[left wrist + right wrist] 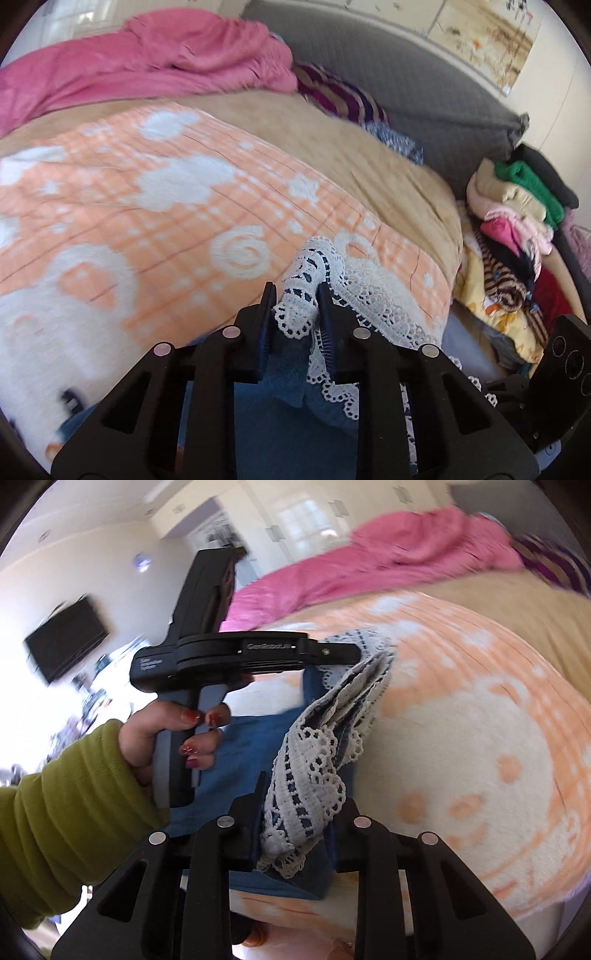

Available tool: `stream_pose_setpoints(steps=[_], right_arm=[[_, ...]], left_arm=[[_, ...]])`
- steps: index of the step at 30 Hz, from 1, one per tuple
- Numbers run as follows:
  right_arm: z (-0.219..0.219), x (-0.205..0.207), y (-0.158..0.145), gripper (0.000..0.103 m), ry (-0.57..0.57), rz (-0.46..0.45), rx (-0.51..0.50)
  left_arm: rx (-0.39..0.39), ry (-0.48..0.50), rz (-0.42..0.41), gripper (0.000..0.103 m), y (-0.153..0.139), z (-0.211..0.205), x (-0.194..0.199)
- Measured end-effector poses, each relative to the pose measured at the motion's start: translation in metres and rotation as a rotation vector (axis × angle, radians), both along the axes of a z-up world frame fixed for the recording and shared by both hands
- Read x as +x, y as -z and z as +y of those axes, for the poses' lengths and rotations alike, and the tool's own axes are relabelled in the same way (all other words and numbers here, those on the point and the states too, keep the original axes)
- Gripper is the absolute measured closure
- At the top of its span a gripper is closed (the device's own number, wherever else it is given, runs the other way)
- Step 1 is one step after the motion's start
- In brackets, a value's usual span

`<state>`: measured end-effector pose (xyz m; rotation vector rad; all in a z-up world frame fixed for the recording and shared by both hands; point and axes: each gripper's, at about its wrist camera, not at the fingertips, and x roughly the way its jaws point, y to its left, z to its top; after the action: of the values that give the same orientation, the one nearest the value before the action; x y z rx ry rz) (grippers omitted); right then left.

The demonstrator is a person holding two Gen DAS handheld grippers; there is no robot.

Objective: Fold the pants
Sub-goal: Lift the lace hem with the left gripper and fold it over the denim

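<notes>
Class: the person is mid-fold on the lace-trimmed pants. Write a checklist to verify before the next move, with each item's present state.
1. Left claw clamps the white lace hem of the blue denim pants: ok.
2. Right claw clamps lace too: ok.
3. Pants lifted above the orange and white patterned blanket: ok.
4. Lace edges aligned: not ok, bunched.
5. Waistband position: cannot tell.
</notes>
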<state>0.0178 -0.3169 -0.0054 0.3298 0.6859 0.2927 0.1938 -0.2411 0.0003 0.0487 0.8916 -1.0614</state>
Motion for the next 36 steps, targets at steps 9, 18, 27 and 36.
stream_pose_setpoints(steps=[9,18,27,36], right_arm=[[0.095,0.032,0.021,0.078,-0.164,0.072,-0.211],[0.171,0.034,0.051,0.058,-0.322,0.091,-0.432],[0.128,0.018,0.019,0.038,-0.362,0.091,-0.240],[0.066,0.114,-0.026,0.030,-0.175,0.156,-0.220]], left_arm=[[0.053,-0.212,0.030,0.086,0.020,0.101,0.004],[-0.018,-0.425,0.120,0.045,0.023,0.191,-0.012],[-0.083,-0.513,0.174,0.033,0.031,0.235,-0.065],[-0.054,-0.512,0.278,0.029,0.049,0.224,-0.121]])
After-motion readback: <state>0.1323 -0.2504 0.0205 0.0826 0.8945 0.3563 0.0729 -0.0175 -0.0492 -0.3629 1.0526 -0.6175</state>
